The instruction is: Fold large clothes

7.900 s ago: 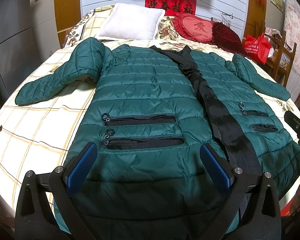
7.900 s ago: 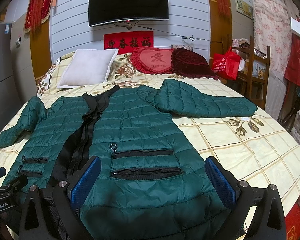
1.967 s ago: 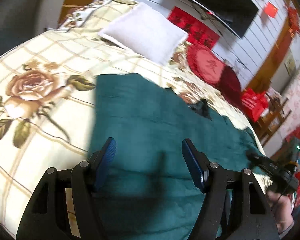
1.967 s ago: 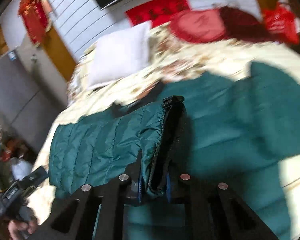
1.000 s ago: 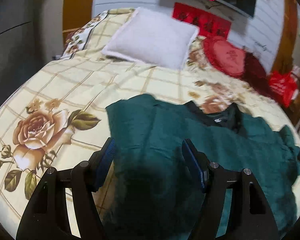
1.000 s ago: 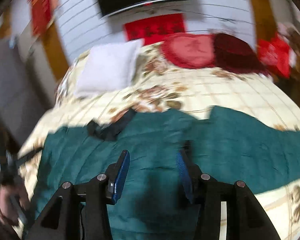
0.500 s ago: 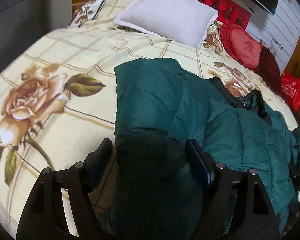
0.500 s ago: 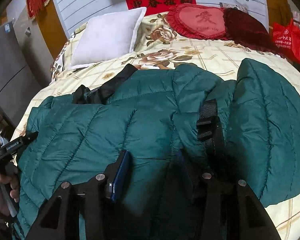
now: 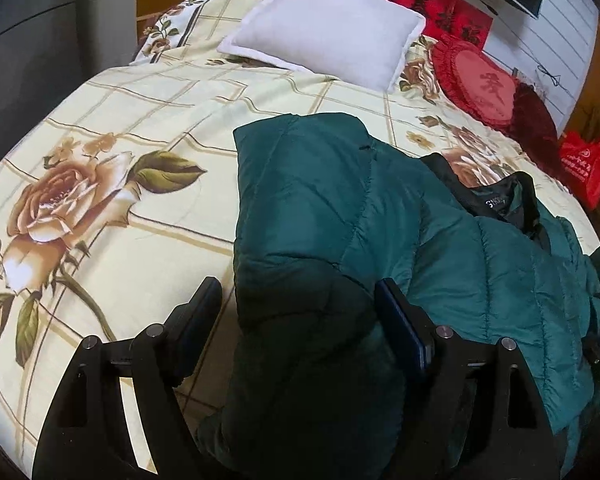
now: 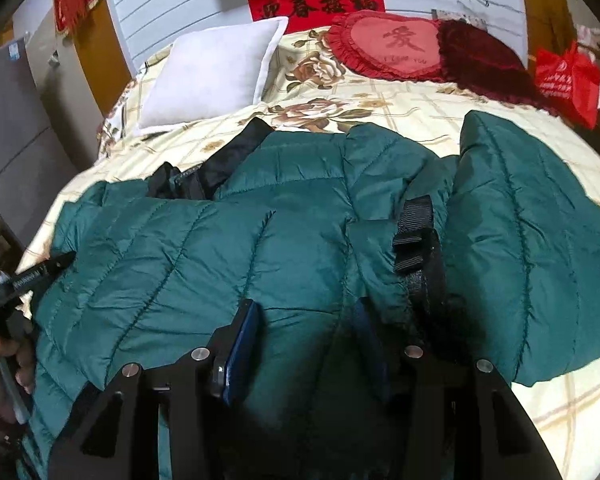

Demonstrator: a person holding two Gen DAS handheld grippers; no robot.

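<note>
My left gripper (image 9: pixel 296 312) just opened off the green jacket (image 9: pixel 340 220). Right gripper (image 10: pixel 304 332) looks released too, so the flip's done, bottom half now folded up over the top

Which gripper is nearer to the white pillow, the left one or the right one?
Left. The left gripper is at the jacket's edge below the white pillow. The right gripper is across the jacket, toward the red cushion.

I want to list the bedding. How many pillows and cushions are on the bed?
3, all at the head of the bed: white pillow on the left, red heart cushion in the middle, dark red cushion on the right. None seems hidden.
</note>
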